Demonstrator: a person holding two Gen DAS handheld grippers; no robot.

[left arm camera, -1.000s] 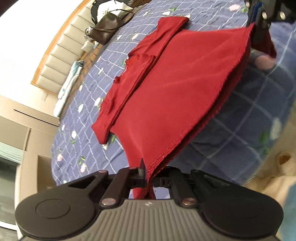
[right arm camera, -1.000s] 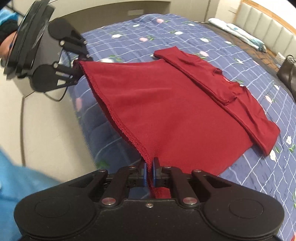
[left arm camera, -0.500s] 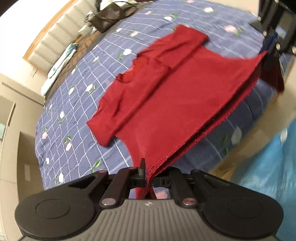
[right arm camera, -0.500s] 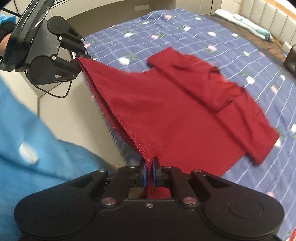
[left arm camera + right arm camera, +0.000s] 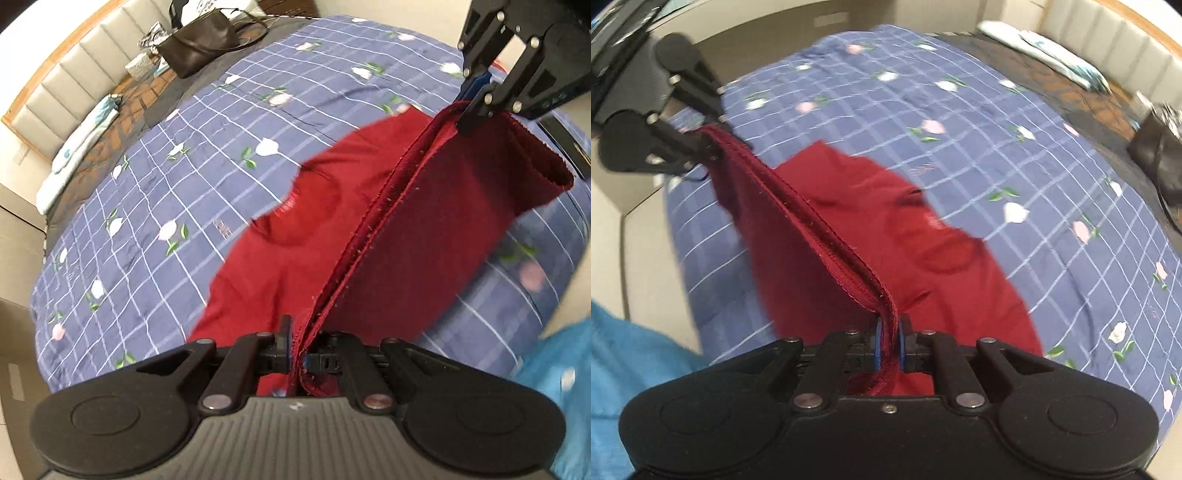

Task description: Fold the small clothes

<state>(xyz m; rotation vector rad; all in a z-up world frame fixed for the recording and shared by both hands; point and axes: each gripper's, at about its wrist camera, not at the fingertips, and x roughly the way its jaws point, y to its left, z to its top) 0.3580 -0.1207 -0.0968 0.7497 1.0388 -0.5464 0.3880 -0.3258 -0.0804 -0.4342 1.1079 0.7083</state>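
Observation:
A dark red shirt [image 5: 280, 266] hangs by its hem over a blue checked bedspread with flowers [image 5: 147, 206]. My left gripper [image 5: 297, 356] is shut on one hem corner; my right gripper [image 5: 889, 345] is shut on the other. The hem [image 5: 812, 229] is stretched taut between the two grippers above the bed. The collar and upper part [image 5: 934, 236] trail down toward the bedspread [image 5: 1015, 155]. The right gripper appears at top right of the left wrist view [image 5: 476, 107]; the left gripper shows at upper left of the right wrist view [image 5: 705, 146].
A dark brown handbag [image 5: 199, 42] lies near the padded headboard [image 5: 74, 74]. A folded pale cloth [image 5: 81, 136] rests along the bed's far side. Blue fabric of a person's clothing [image 5: 624, 362] is close at the bed's near edge.
Both grippers have lifted the hem up and forward over the shirt, so the lower half now stands raised and the shirt's body has bunched and slid on the bedspread.

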